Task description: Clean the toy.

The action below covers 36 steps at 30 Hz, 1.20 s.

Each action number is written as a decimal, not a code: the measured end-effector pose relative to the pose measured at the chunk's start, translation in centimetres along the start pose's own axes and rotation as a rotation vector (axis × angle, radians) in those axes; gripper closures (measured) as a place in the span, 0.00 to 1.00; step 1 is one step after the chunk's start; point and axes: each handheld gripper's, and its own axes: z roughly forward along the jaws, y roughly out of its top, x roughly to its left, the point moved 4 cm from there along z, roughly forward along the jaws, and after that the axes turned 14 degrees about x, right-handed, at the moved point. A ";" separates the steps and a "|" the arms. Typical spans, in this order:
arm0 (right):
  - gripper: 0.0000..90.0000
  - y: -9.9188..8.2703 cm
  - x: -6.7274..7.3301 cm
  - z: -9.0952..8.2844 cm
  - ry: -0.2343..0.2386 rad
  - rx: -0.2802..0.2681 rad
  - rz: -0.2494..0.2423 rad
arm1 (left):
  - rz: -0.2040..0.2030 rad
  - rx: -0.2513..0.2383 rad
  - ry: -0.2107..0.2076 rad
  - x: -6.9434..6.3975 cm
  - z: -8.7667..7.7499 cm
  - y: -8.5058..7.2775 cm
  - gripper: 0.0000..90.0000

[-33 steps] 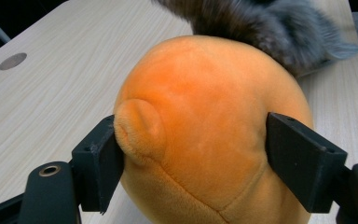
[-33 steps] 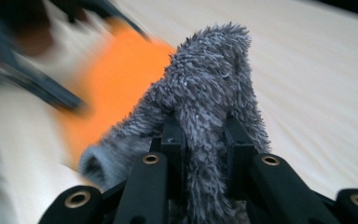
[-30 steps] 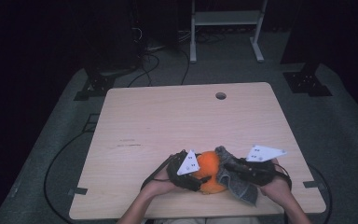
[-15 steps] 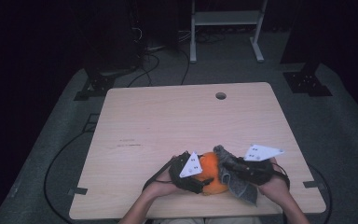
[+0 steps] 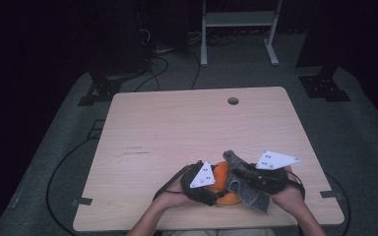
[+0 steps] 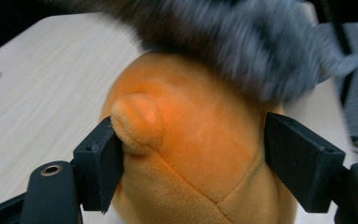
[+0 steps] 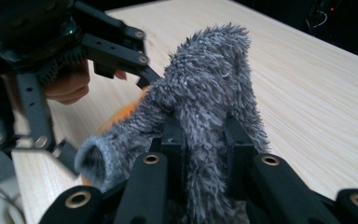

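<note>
Plush [image 6: 186,154] looks soft and squishy, left gripper [image 6: 186,158] pinching its sides, right gripper [image 7: 204,140] clamped on floppy grey cloth [image 7: 205,98] draped over it.

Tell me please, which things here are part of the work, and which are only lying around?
Part of the work:
orange plush toy, clamped by left gripper
grey fuzzy cloth, pinched by right gripper

Only around:
table
white metal stand
floor cables
</note>
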 end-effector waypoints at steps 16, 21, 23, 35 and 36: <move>0.82 -0.7 -1.4 -1.1 0.007 0.030 0.036 | -0.007 -0.021 -0.023 0.0 -0.4 0.0 0.39; 0.82 1.6 1.4 -0.8 -0.005 0.051 -0.078 | 0.076 0.016 -0.005 -0.9 -0.5 0.2 0.39; 0.82 1.4 0.9 -0.2 -0.006 0.070 -0.061 | 0.068 0.019 -0.016 -0.7 -0.5 -0.1 0.39; 0.82 0.8 -0.1 -0.9 0.018 0.040 -0.011 | 0.077 0.011 -0.025 -0.8 -0.3 -0.1 0.39; 0.82 1.1 0.4 -0.6 0.009 0.044 -0.040 | 0.070 0.013 -0.030 -0.8 -0.3 -0.2 0.39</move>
